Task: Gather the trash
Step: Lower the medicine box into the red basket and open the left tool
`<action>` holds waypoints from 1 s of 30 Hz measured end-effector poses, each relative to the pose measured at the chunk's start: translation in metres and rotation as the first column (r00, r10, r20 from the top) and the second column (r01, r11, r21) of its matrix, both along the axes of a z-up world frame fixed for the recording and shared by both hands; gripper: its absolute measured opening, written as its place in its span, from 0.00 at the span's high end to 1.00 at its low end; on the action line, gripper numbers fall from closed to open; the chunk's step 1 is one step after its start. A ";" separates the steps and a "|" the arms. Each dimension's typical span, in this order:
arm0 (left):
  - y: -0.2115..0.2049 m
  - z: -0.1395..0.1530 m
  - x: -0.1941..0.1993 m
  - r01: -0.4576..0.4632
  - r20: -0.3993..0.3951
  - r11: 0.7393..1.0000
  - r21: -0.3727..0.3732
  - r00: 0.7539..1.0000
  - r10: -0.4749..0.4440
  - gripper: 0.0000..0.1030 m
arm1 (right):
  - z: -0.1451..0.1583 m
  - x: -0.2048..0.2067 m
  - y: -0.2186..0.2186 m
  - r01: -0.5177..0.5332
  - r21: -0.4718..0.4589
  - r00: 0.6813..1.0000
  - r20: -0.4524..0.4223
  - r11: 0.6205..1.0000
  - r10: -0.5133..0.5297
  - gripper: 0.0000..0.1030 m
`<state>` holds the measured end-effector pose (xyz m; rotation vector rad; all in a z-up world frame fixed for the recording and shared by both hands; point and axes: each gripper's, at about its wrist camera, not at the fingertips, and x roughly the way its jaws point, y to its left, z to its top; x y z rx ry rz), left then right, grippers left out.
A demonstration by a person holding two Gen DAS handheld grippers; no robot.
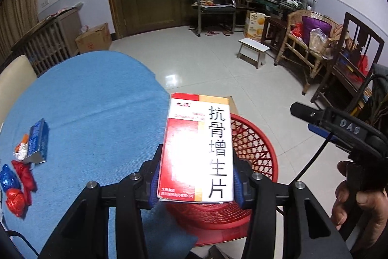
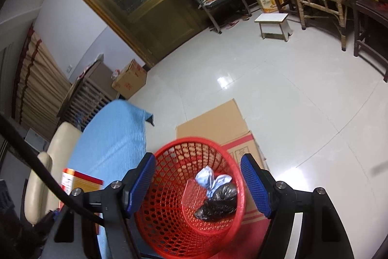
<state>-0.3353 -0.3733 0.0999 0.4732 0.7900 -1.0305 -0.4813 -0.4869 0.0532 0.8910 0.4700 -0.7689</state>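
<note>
The left tongs (image 1: 196,182) are clenched on a red-and-white medicine box (image 1: 197,149), their blue pads pressing its 2 long sides, and they hold it above the near rim of the red mesh basket (image 1: 254,145), which stands on the floor just off the edge of the blue-clothed worktop (image 1: 97,101). In the right wrist view the right tongs (image 2: 197,182) are released, with nothing between the pads, and they look straight down into the basket, where a black bag (image 2: 218,203) and a pale crumpled scrap (image 2: 208,179) already lie. So the step in hand is the drop of the box, and it seems close to done: the box needs carrying a little further toward 12 o'clock until it is clear over the opening, then the left pads must let go. The right hand (image 1: 356,198) shows at 3 o'clock in the left view, and should stay clear of the falling box. Further off on the worktop, at 9 o'clock, a small blue carton (image 1: 37,141), red wrappers (image 1: 20,182) and a blue wrapper (image 1: 8,179) wait for later trips. A flattened cardboard sheet (image 2: 218,123) lies on the floor beyond the basket.
</note>
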 end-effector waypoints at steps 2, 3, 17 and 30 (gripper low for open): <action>-0.008 -0.004 -0.002 0.019 -0.015 1.000 0.008 1.000 -0.019 0.38 | 0.005 -0.005 -0.002 0.012 -0.006 1.000 0.009 1.000 -0.012 0.26; -0.011 -0.005 -0.002 0.022 -0.011 1.000 0.019 1.000 -0.022 0.24 | 0.007 -0.007 -0.003 0.017 -0.008 1.000 0.013 1.000 -0.017 0.26; 0.052 0.012 0.048 -0.161 -0.020 0.986 -0.035 0.987 0.160 0.21 | 0.014 0.007 0.007 -0.024 -0.012 0.999 0.028 1.000 0.025 0.26; 0.184 -0.022 0.111 -0.469 -0.062 0.883 -0.002 0.881 0.468 0.21 | 0.010 0.089 0.071 -0.261 -0.002 0.965 -0.030 0.965 0.261 0.26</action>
